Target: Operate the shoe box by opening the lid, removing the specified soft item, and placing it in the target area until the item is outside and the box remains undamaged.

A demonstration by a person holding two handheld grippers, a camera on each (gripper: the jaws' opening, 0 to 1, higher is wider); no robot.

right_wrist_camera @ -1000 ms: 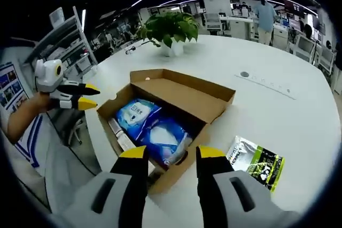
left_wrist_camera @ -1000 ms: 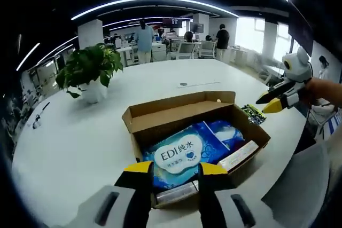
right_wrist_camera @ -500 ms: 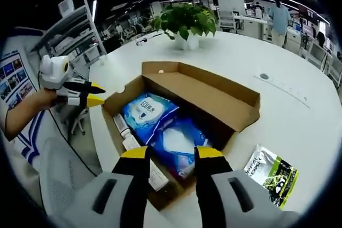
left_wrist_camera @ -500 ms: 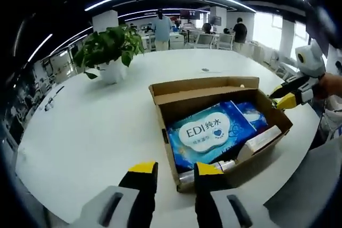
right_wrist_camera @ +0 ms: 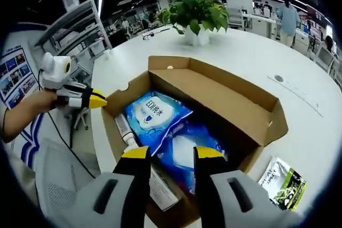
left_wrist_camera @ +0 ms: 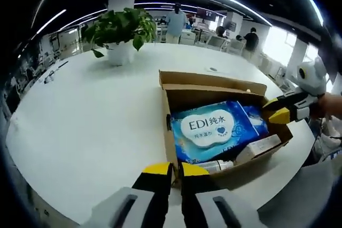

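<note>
In the left gripper view the left gripper (left_wrist_camera: 170, 170) has its yellow-tipped fingers (left_wrist_camera: 154, 170) pressed almost together, with nothing between them, just off the near wall of the open cardboard shoe box (left_wrist_camera: 214, 90). In the right gripper view the same gripper (right_wrist_camera: 96, 100) shows at the left, held by a hand (right_wrist_camera: 37, 102), its tips close together beside the box's corner.

The right gripper (right_wrist_camera: 169, 154) has its fingers (right_wrist_camera: 209, 153) spread apart, hanging over the box's near end above a blue packet; whether they touch it cannot be told. In the left gripper view this gripper (left_wrist_camera: 279, 114) comes in from the right, its yellow tips over the box's far side wall.

The box sits on the white counter (left_wrist_camera: 85, 116), close to the edge nearest the person, its lid flap (right_wrist_camera: 224, 100) folded open and standing along one long side. Inside lies the soft item, a blue wet-wipes pack (left_wrist_camera: 211, 130) with a white label reading "EDI", lying flat. Beside it is a second blue packet (right_wrist_camera: 184, 150), and along one wall lie a slim tube (right_wrist_camera: 124, 130) and a white carton (left_wrist_camera: 259, 148).

A green and black sachet (right_wrist_camera: 282, 182) lies on the counter just outside the box. A potted plant (left_wrist_camera: 120, 33) stands toward the counter's far edge. People (left_wrist_camera: 176, 21) stand among the desks beyond.
</note>
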